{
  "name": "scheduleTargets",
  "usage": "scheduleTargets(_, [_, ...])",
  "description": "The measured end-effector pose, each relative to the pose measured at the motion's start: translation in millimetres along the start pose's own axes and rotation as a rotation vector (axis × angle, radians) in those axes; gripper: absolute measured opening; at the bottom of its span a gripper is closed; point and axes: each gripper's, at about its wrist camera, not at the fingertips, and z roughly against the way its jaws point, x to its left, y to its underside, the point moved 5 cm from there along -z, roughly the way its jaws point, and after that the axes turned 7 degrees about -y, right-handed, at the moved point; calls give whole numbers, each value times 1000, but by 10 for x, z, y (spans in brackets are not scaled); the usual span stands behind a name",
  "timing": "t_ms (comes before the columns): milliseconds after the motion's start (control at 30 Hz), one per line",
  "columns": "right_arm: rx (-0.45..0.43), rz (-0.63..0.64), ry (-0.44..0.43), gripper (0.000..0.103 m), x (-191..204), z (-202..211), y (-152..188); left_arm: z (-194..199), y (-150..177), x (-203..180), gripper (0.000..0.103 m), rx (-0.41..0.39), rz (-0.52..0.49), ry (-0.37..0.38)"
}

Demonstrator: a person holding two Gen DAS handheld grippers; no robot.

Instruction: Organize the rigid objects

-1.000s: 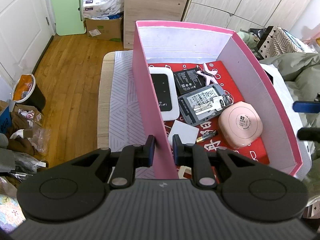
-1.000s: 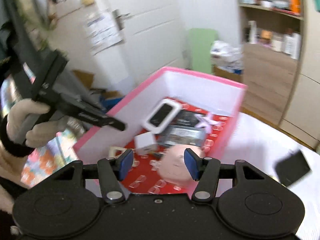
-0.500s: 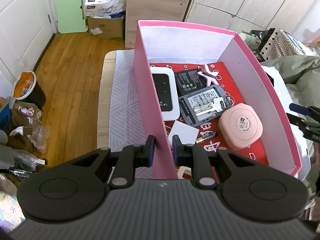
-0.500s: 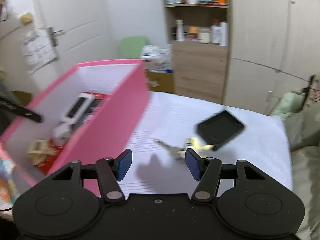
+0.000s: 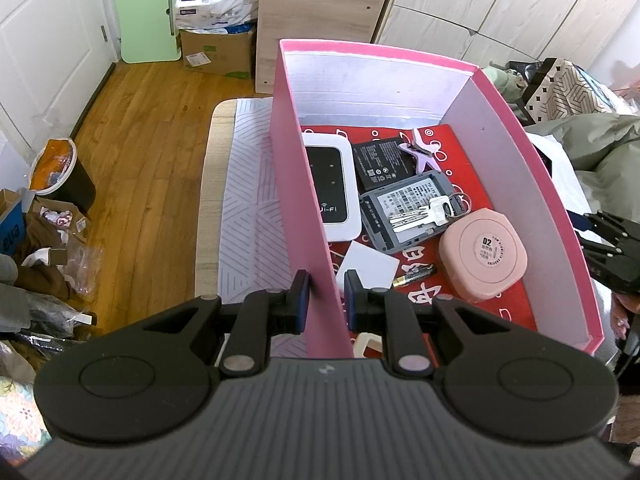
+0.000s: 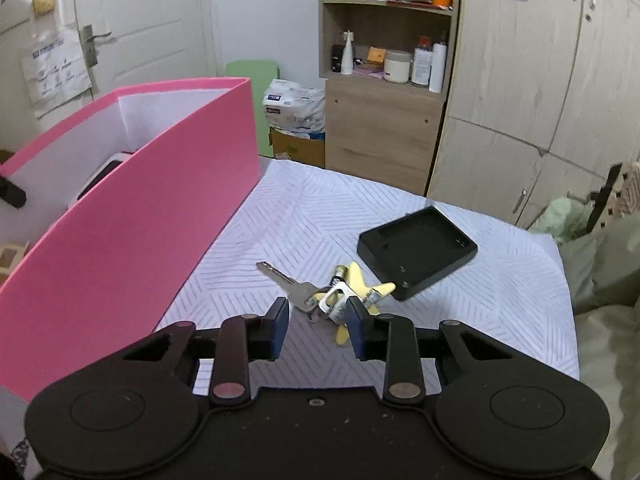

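My left gripper [image 5: 325, 300] is shut on the near left wall of the pink box [image 5: 520, 184]. Inside the box lie a white Wi-Fi router [image 5: 332, 184], a grey device [image 5: 404, 208] with keys on it, a round pink case [image 5: 482, 256], a battery [image 5: 414, 279] and a white card [image 5: 372, 266]. To the right of the pink box [image 6: 140, 220], my right gripper [image 6: 318, 320] hangs low over the cloth. Its jaws are closing around a bunch of keys [image 6: 298, 290], and the pads stand clear of it. The keys lie tangled with a battery [image 6: 339, 271] and a yellow star clip [image 6: 356, 280].
A black tray-like case [image 6: 416, 248] lies on the striped cloth [image 6: 500, 300] just beyond the keys. A wooden cabinet [image 6: 380, 132] and wardrobe doors stand behind. Left of the table are wooden floor [image 5: 140, 152], a bin [image 5: 60, 172] and bags. Green bedding [image 6: 608, 272] lies at the right.
My right gripper swung from above the box to the cloth on its right, sank toward the keys, and its jaws narrowed. My left gripper kept its hold on the box wall.
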Motion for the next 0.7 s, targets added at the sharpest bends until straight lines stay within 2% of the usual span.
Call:
scheduleTargets(133, [13,48,92,37,26,-151,8,0,4,-8,17,2,-1,-2])
scheduleTargets(200, [15,86,128,24,58,-178,19,1,4,-11,17,2,-5,-6])
scheduleTargets(267, [-9,106,116,7,122,-107,-1,1,4,-12,17,2,-4,-6])
scheduleTargets(333, [-20,78,81,2,144,-24,-30,1,3,-13,17,2,-1,-3])
scheduleTargets(700, [-108,-8,4,2,161,304,-190,9,13,1,17,-1,3,0])
